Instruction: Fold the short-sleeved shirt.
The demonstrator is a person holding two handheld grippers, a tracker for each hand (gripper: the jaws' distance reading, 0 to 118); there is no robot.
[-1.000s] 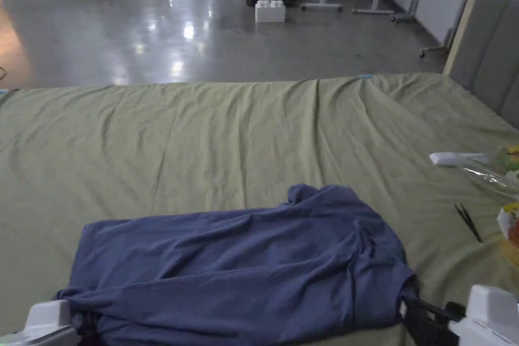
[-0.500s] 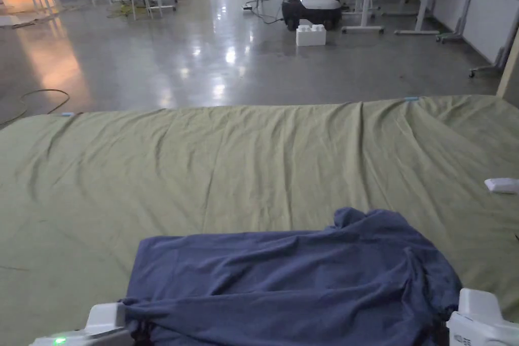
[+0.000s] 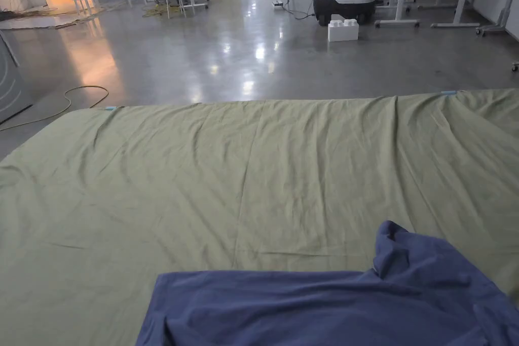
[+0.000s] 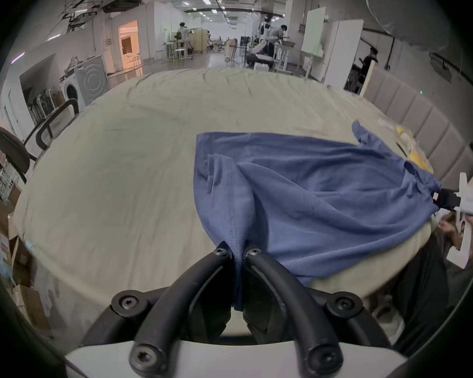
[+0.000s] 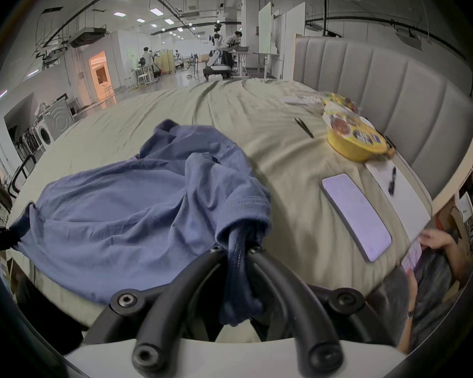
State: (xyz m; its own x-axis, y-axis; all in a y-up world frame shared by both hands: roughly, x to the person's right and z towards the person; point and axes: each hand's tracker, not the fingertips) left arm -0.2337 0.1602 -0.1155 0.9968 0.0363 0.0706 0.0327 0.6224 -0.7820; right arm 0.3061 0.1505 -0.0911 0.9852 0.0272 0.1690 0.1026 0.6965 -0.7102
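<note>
Between the jaws of your left claw [image 4: 237, 251] a gathered fold of the blue short-sleeved shirt [image 4: 306, 193] is pinched, both jaws pressed against the cloth with a tail of it hanging down behind the tips. From that pinch the shirt fans out ahead and to the right of the claw across the green bed sheet [image 4: 137, 149], its near edge drooping over the side of the bed. At the far right end of the cloth, seen from the left gripper view, your right claw [image 4: 436, 200] has hold of the other end. In the right gripper view the right claw [image 5: 236, 249] is closed the same way on a bunched roll of fabric beside a hemmed sleeve opening, both jaws squeezing it. To the left of that claw the shirt [image 5: 126, 215] lies rumpled on the sheet [image 5: 257, 116] and runs to the left claw's dark tip [image 5: 3, 238] at the picture's edge. To the right of the right claw a phone [image 5: 357, 215] lies flat on the sheet, and beyond it stand a yellow bowl [image 5: 352, 144] and a grey padded headboard [image 5: 393, 89]. In the head view the far part of the shirt [image 3: 329, 306] lies at the bottom, with the sheet [image 3: 228, 175] stretching ahead to a glossy floor [image 3: 228, 58].
</note>
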